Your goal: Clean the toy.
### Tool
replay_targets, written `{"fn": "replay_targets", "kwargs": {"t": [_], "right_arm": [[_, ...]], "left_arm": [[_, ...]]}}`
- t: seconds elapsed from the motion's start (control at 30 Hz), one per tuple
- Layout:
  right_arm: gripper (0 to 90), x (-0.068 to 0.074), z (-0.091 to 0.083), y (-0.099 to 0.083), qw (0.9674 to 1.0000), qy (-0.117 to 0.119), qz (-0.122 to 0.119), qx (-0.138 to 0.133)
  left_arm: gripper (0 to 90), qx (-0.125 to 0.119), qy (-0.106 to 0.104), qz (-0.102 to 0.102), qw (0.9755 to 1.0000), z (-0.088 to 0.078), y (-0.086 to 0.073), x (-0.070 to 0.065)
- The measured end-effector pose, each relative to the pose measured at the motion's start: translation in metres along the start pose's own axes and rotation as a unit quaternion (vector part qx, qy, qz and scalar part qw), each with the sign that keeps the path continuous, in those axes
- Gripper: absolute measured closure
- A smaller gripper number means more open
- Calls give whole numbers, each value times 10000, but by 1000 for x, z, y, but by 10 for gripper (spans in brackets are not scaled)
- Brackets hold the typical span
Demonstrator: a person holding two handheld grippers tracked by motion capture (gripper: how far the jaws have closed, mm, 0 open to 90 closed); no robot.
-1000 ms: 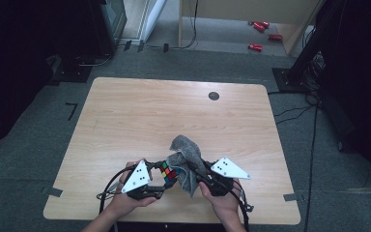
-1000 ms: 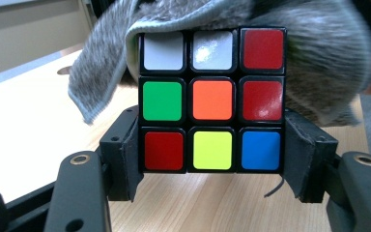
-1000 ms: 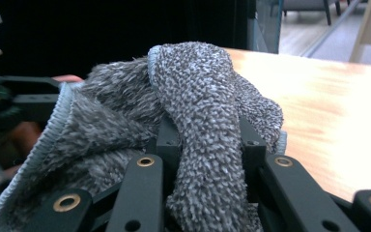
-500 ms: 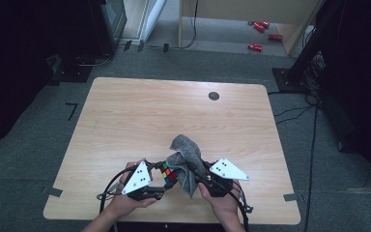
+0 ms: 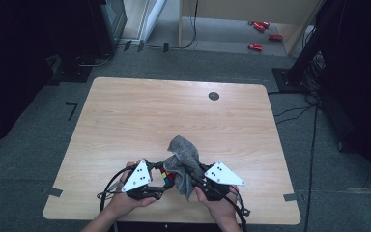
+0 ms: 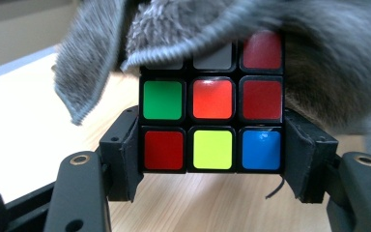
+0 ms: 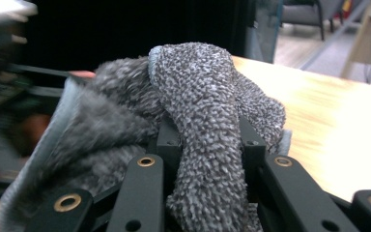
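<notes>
From above we are looking down on the whole table [image 5: 125,125]; riding each gripper, we are peering close along its jaws, both views sharing the grey cloth [image 6: 319,63].

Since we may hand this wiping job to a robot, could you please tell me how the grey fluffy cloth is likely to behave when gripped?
The grey fluffy cloth will probably be floppy: it droops in folds around the right gripper. It seems light, bunching loosely. Its nubby pile should resist slipping, though loose ends may drape over the multicoloured puzzle cube.
</notes>
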State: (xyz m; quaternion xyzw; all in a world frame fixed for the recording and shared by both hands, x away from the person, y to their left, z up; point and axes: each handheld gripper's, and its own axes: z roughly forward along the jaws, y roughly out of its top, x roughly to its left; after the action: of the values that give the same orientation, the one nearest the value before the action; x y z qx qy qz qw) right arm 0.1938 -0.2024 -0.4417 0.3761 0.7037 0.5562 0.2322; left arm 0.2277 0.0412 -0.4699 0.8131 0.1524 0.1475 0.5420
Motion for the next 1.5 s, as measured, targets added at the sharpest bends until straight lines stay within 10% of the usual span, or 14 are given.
{"fn": "replay_targets", "kwargs": {"t": [0.13,0.43,0.7,1.07,1.23,1.5], "right_arm": [[715,14,-2,4,9993,65,-366,-91],[717,-7,-1,-1,10000,-76,32,12],[720,-11,5,-9,9985,319,441,66],[714,-12,9,-14,9968,415,641,240],[710,-1,-5,4,9992,261,175,-232],[690,36,6,0,9904,-207,-1326,320]], "left_arm": [[345,-56,27,50,10000,-1,0,-1],[345,-628,-126,-246,9976,-14,2,6],[341,-971,-182,-662,9929,-21,3,15],[343,-903,-207,-702,9932,-22,5,17],[344,-147,169,-28,9997,-7,5,2],[345,642,526,546,9951,9,9,-17]]}}
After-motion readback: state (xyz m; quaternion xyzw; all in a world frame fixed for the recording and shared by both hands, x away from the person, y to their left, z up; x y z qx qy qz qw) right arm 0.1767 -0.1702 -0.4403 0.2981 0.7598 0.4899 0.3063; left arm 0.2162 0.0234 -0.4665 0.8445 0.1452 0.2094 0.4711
